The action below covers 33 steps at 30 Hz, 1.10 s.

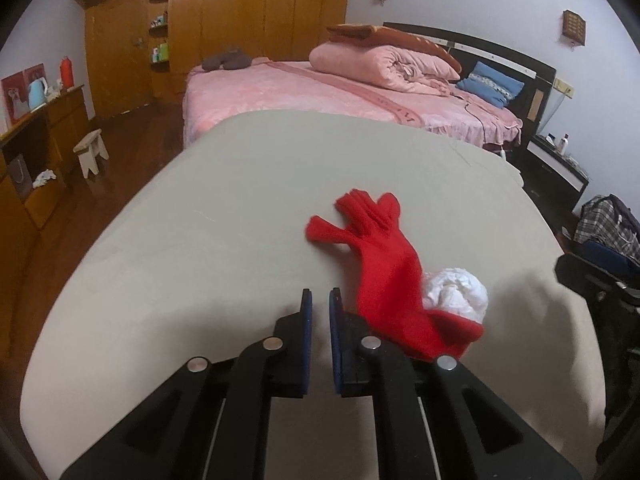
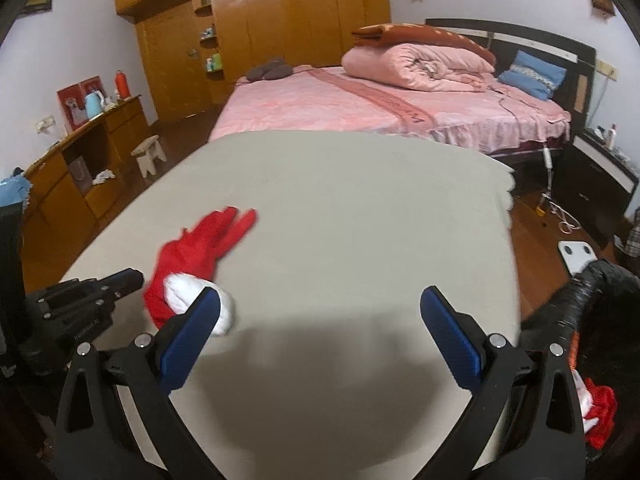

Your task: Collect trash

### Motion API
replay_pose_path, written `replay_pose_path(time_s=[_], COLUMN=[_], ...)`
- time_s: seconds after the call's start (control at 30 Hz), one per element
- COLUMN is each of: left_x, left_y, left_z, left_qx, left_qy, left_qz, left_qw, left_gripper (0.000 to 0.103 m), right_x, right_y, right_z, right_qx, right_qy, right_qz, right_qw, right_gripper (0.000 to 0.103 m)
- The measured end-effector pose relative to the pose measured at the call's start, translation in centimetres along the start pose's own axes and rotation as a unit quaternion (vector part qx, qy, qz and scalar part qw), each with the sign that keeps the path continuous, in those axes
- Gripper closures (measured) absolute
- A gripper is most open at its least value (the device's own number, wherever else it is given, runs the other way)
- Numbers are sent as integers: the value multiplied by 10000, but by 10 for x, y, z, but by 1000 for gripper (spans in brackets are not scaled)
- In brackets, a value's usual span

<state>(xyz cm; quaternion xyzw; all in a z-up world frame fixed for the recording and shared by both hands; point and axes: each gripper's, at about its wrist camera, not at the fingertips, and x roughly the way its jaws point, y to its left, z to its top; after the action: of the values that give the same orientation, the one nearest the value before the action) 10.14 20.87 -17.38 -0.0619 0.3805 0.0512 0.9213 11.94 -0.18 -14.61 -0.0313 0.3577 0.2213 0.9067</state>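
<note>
The red glove (image 1: 380,256) lies flat on the grey desk (image 1: 200,220), fingers spread toward twelve o'clock, its cuff at the near end. Touching the cuff at about three o'clock sits a crumpled white wad (image 1: 456,292), which looks like paper or tissue; it partly rests on the glove's cuff. These two are the only loose items on the desk, so they seem to be the trash left to collect.

The left tool (image 1: 320,300) hangs just beside the glove, at its nine o'clock, with its blue pads drawn close together and nothing between them: clenched on air, holding nothing. In the right wrist view the right tool (image 2: 320,308) is spread wide and empty, and its left finger stands in front of the white wad (image 2: 188,292) without gripping it.

At four o'clock in that same view, off the desk's edge, a black bag (image 2: 600,292) stands open, and something red and white (image 2: 596,412) already shows inside it. I judge that some trash is already bagged, while the glove and wad are not yet picked up. Beyond the desk stands the pink bed (image 1: 320,96).
</note>
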Motion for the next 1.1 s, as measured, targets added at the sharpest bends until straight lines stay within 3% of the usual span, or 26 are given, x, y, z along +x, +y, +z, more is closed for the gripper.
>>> replay_pose_path(time_s=[0.27, 0.6, 0.77, 0.83, 1.1], left_x=[-3, -3, -2, -2, -3], left_y=[19, 32, 33, 32, 21], left_z=[3, 2, 1, 1, 3], left_qx=[-169, -304, -301, -281, -191], left_qy=[-90, -116, -112, -104, -103], left_qz=[138, 141, 140, 139, 83], left_qw=[9997, 9994, 9994, 9995, 9997], left_gripper=[94, 89, 85, 85, 85], right_x=[24, 46, 52, 47, 19], right_y=[35, 58, 58, 60, 40], right_z=[6, -7, -10, -11, -4], right_qx=[-91, -266, -136, -169, -121], right_qy=[190, 582, 911, 910, 596], right_qz=[386, 563, 1108, 1164, 967], right_qw=[9990, 9964, 9896, 9889, 9935], right_gripper=[6, 7, 51, 59, 64])
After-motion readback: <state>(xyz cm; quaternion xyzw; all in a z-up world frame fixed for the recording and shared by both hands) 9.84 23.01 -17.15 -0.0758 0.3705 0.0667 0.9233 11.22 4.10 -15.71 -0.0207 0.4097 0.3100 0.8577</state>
